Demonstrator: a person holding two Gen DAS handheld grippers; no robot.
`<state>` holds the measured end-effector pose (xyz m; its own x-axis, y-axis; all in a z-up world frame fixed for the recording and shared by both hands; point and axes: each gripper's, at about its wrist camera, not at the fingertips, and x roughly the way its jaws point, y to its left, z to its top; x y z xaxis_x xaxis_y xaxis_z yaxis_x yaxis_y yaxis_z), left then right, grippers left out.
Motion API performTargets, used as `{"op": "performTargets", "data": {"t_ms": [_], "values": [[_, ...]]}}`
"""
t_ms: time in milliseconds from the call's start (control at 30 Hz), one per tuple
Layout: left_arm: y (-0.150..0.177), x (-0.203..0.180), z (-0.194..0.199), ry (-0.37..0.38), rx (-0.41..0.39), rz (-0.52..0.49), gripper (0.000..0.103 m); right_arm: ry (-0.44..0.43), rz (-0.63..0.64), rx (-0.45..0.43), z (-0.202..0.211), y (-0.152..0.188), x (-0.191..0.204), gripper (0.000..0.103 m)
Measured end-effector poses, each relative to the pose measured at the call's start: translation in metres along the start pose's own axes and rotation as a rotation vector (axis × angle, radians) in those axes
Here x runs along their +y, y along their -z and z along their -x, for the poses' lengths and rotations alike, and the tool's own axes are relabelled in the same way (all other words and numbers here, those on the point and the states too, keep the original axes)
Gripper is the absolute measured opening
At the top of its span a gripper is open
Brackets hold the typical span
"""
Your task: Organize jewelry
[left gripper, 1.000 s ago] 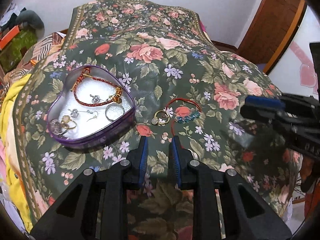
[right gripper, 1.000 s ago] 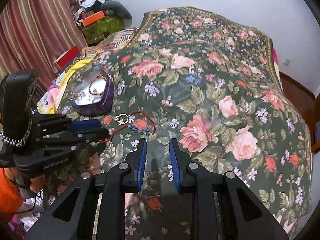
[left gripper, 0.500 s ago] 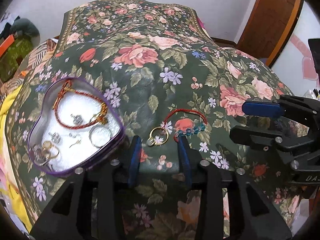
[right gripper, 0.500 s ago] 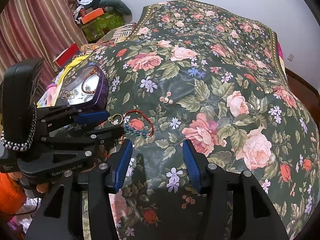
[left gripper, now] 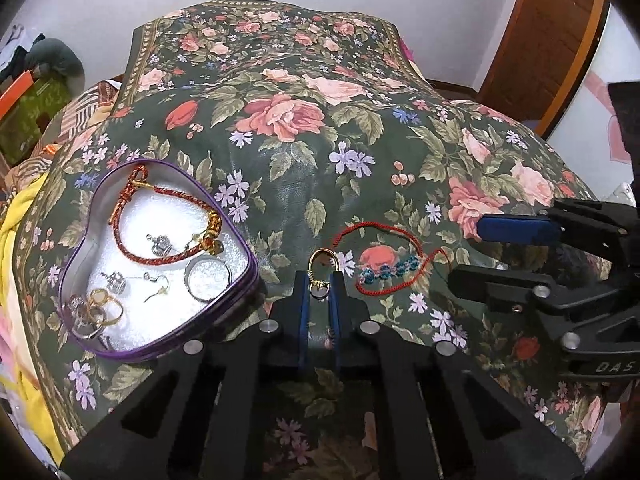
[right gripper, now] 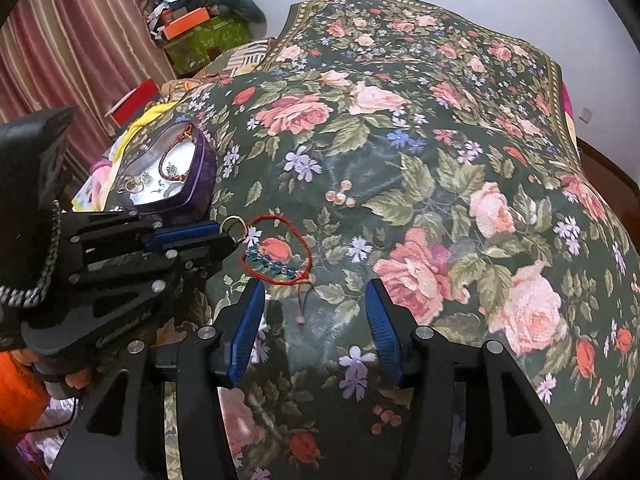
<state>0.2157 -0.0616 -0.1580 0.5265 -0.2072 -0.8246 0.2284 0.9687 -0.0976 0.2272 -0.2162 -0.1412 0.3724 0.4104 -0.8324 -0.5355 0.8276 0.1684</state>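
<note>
bedspread (left gripper: 304, 184): woven floral cloth, slight sheen | heart tin (left gripper: 240, 300): glossy purple metal, white foam-like lining | ring (left gripper: 325, 270): shiny gold metal | bracelet (left gripper: 384, 256): red cord, glassy teal beads | door (left gripper: 536, 40): brown wood

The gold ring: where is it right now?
The gold ring sits pinched between the left gripper's fingers, just right of the heart-shaped tin and left of the red cord bracelet.

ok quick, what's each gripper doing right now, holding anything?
Left gripper: jaws just closed on the gold ring.
Right gripper: open, holding nothing.
</note>
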Motion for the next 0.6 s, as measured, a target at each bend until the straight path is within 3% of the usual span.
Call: {"op": "performTargets", "data": {"t_ms": [333, 500, 533, 600], "values": [[0.014, 0.008, 0.04, 0.01, -0.074, 0.019, 0.008, -0.032, 0.037, 0.057, -0.027, -0.01, 0.019, 0.048], [0.012, 0.018, 0.057, 0.018, -0.115, 0.047, 0.008, 0.018, 0.059, 0.03, -0.034, -0.01, 0.03, 0.048], [0.012, 0.02, 0.058, 0.015, -0.118, 0.049, 0.008, 0.032, 0.069, 0.025, -0.034, -0.009, 0.032, 0.045], [0.011, 0.021, 0.059, 0.014, -0.121, 0.054, 0.008, 0.048, 0.083, 0.016, -0.033, -0.008, 0.033, 0.024]]}}
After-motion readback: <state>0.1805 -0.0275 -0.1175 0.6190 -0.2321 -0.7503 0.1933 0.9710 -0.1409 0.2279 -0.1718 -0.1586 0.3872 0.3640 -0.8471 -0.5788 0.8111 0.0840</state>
